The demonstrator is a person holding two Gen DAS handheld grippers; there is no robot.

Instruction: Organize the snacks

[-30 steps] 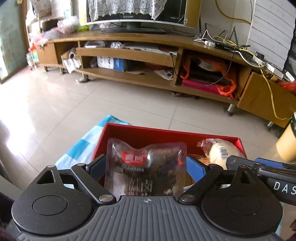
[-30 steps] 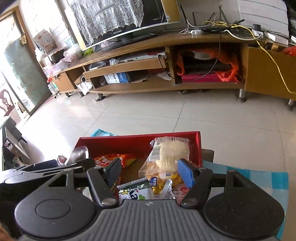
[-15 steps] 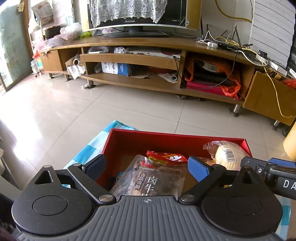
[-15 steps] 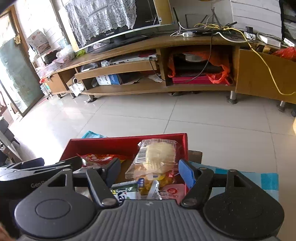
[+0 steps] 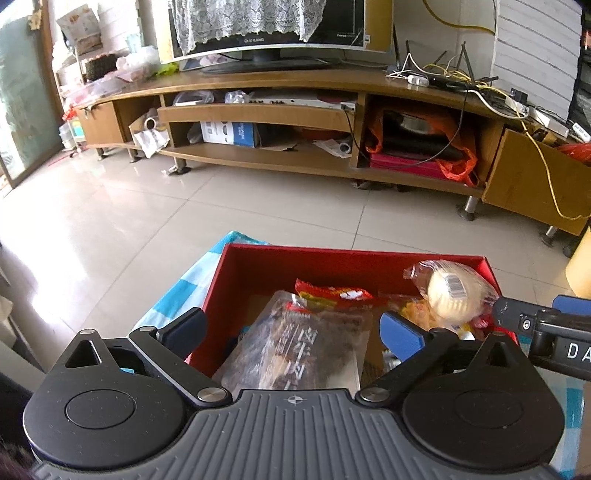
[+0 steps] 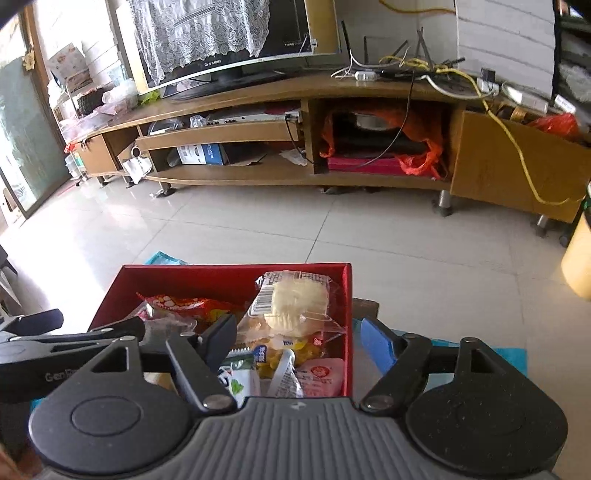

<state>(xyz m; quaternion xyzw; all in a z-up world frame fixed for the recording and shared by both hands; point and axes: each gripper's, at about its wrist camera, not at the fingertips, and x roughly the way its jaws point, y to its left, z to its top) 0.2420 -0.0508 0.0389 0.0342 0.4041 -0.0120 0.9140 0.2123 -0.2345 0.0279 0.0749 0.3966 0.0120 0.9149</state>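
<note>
On a blue-and-white checked cloth (image 5: 173, 291), at the edge of a table, a red box (image 5: 343, 256) is set, and the snacks are gathered inside it. In the left wrist view the left claw (image 5: 293, 330) is held just above the near part of the box, tilted downward. Its jaws are spread very wide and are opening; a clear packet of dark meat (image 5: 299, 354) with printed characters lies between them, but it is touched by neither pad and rests loose in the box. Behind it a red and yellow snack bag (image 5: 332, 294) is seen, and at the far right corner a pale round bun in clear wrap (image 5: 452, 291) is propped against the wall of the box.

In the right wrist view the right claw (image 6: 299, 341) is held over the right side of the same box. Its jaws are parted about halfway and are opening, one finger inside the box and the blue-padded one outside the right wall. Nothing is gripped. Between the fingers lie a yellow packet (image 6: 275, 356), a green and white packet (image 6: 236, 376) and a pink packet (image 6: 321, 376); the bun sits just beyond them.

Across the tiled floor (image 6: 258, 229) a long wooden TV stand (image 6: 369, 92) is seen, with a screen draped in lace (image 6: 207, 33).
</note>
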